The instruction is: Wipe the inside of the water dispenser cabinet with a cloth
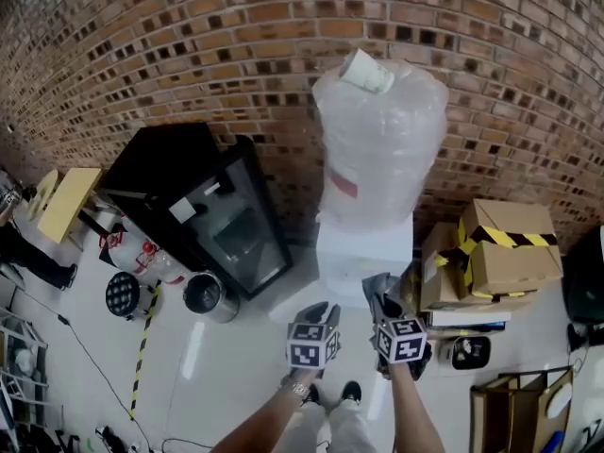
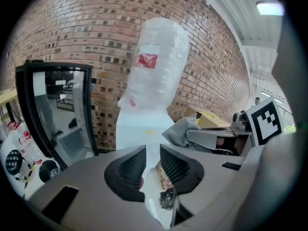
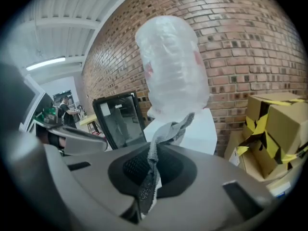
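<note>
Right hand-held gripper [image 3: 153, 171] was clamped on the cloth [image 3: 166, 130]. Left hand-held gripper [image 2: 152, 163] was slightly parted and empty. Dispenser [image 1: 363, 251] stood upright at frame centre, just above both in head view, the right nearer. Cabinet front unseen.

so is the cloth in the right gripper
Yes: the right gripper has its jaws shut on the cloth, which sticks up between them.

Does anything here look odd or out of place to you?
Yes: the big bottle on the white water dispenser is wrapped in clear plastic, and a white cup-like thing lies tilted on top of it.
</note>
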A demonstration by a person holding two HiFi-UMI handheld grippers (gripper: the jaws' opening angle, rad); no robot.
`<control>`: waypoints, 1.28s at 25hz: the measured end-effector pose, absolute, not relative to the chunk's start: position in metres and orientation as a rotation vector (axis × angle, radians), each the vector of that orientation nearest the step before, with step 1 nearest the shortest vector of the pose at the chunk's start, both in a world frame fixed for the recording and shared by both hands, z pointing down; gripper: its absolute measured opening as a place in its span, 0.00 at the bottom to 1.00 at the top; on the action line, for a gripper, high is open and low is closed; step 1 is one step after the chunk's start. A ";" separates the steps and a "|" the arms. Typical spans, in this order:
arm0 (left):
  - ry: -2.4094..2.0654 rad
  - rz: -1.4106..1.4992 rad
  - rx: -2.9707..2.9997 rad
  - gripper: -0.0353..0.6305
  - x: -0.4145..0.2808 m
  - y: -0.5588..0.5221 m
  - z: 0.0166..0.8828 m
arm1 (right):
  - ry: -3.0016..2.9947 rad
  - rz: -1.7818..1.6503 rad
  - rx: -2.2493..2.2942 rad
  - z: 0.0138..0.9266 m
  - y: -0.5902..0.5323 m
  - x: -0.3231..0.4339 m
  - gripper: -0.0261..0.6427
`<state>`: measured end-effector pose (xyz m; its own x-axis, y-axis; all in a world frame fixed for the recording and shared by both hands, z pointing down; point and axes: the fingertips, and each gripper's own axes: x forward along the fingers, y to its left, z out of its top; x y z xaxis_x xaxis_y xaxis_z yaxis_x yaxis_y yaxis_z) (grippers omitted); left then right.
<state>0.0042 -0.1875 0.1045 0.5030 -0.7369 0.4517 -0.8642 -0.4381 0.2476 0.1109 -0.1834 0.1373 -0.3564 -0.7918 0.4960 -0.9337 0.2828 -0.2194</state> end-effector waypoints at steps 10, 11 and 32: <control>-1.291 0.393 2.305 0.19 0.027 -0.214 0.369 | -2.325 0.646 1.397 0.399 -0.203 0.071 0.06; -1.288 0.402 2.305 0.19 0.028 -0.218 0.397 | -2.338 0.637 1.377 0.424 -0.205 0.066 0.06; -1.235 0.394 2.437 0.19 0.017 -0.290 0.662 | -2.383 0.552 1.498 0.756 -0.350 0.084 0.06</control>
